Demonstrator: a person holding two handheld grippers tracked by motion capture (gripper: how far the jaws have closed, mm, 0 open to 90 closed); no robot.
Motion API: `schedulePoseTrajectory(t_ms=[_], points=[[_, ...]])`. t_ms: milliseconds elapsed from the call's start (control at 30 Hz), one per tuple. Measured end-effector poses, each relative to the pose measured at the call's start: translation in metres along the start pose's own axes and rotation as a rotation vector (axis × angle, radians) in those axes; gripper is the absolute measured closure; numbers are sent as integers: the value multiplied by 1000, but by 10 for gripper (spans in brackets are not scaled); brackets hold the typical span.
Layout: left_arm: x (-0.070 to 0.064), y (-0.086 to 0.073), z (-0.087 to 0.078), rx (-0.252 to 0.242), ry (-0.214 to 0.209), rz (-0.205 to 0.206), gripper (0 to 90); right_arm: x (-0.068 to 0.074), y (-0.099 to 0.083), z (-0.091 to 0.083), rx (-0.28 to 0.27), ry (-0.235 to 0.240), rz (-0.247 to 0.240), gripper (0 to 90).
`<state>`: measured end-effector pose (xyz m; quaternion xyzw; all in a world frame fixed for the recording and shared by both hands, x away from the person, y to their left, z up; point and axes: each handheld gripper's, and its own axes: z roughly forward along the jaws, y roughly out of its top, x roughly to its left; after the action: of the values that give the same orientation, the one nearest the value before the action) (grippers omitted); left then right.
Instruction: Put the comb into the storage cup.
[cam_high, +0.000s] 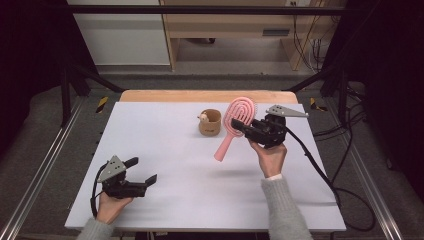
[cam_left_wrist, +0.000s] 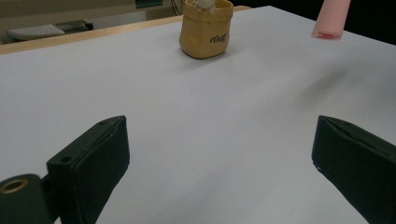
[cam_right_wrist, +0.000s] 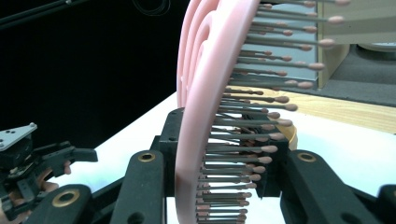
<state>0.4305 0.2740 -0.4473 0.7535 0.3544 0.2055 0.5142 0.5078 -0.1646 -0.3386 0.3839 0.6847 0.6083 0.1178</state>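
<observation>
Left gripper (cam_high: 142, 171) low over the desk's (cam_high: 165, 150) near left corner, held from behind by the left hand (cam_high: 111, 206), fingers (cam_left_wrist: 91, 165) spread wide apart with nothing between. Right gripper (cam_high: 243, 126) raised above the desk's far right part, gripped from below by the right hand (cam_high: 270, 157), sleeved forearm behind, fingers (cam_right_wrist: 140, 186) clamped on a brush (cam_high: 235, 122).

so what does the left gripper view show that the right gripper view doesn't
Left gripper view alone: the tan pouch standing upright on the white table with printed lettering on its side, the hollow end of the pink brush's handle hanging clear above the table, and the left gripper with its own fingers wide apart.

Right gripper view alone: the pink brush seen edge-on with its rows of bristles, clamped in the right gripper, and the left gripper seen whole, farther off.

Both: the pink brush, the left gripper, the white table and its wooden far edge.
</observation>
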Motion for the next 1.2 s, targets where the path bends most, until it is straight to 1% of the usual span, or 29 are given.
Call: schedulePoseTrajectory(t_ms=[67,133,300,433,533,933,1200], points=[[1,-1,0,7,-1,-2,39,0,2,2,1,-8,-6,634],[2,-2,0,12,6,-2,39,0,5,4,2,-18,-13,634],[4,-3,-1,12,9,-6,39,-1,11,9,-1,-40,-28,634],[6,-4,0,25,11,-3,39,-3,16,13,-3,-50,-31,634],[6,-5,0,24,10,-3,39,-4,20,17,0,-61,-37,634],[8,-6,1,30,3,-1,39,-11,31,29,-15,-109,-36,633],[9,-6,1,29,3,-4,40,-18,38,37,-22,-140,-24,633]])
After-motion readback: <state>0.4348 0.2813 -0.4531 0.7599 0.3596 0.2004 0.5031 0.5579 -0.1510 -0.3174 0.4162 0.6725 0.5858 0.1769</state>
